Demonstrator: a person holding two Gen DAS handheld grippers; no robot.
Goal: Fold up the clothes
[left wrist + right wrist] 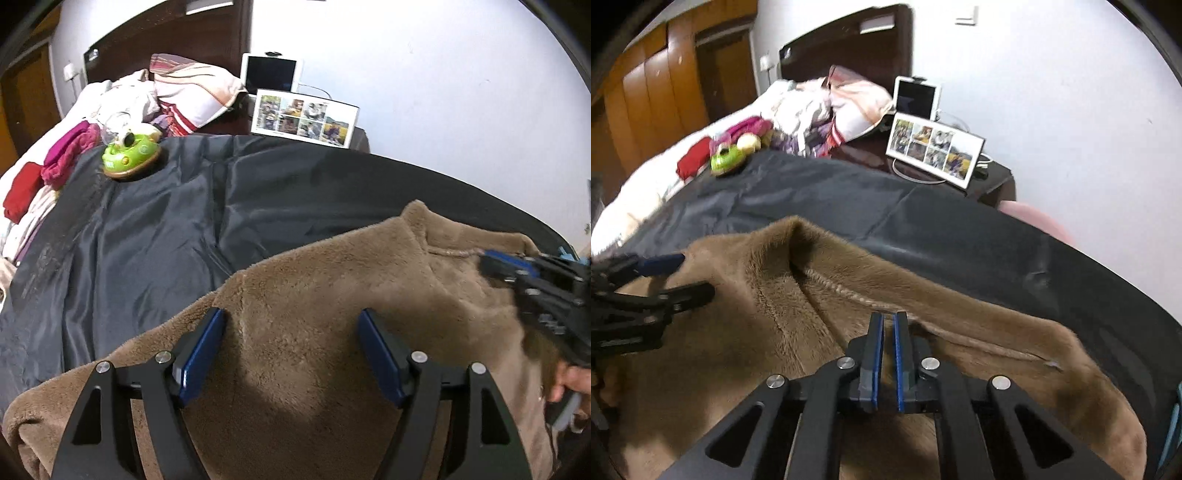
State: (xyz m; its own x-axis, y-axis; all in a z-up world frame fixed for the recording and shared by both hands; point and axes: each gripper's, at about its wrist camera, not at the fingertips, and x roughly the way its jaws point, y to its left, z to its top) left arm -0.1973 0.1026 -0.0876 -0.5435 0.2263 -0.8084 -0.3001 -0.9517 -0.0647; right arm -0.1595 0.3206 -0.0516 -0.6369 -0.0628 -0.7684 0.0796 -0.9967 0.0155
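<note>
Dark grey bedspread [155,229] across the bed, under everything. On it, near edge: brown fleece garment [332,295], spread mostly flat, long axis running left-right across both views, collar/seam end [820,280] toward the far side.

Key relation: garment directly below and ahead of both tools, so next fold likely goes along that left-right axis. Right gripper [888,321] sits just beside the stitched seam, nearer the collar; left gripper [291,317] over the plain body part, toward the garment's left end. Judging by that, right looks the lead hand, left free to pin or take a second hold.

Left gripper: wide apart, nothing between the pads, fleece showing in the gap; touching the pile or just hovering, can't tell. Right gripper: pads nearly together, thin slit left, down on the fleece. Pinching a fold or just pressed shut, can't tell from own cam.

View diffs: left cam shows right gripper [524,273] side-on at the collar seam, but blurred, no help on grip. Right cam shows the raised collar ridge and the left tool [646,284] at far left, fingers spread.

Smaller, far end, well apart: photo frame [934,151], tablet [916,98], green toy [129,157], pink/red clothes pile [55,166].
</note>
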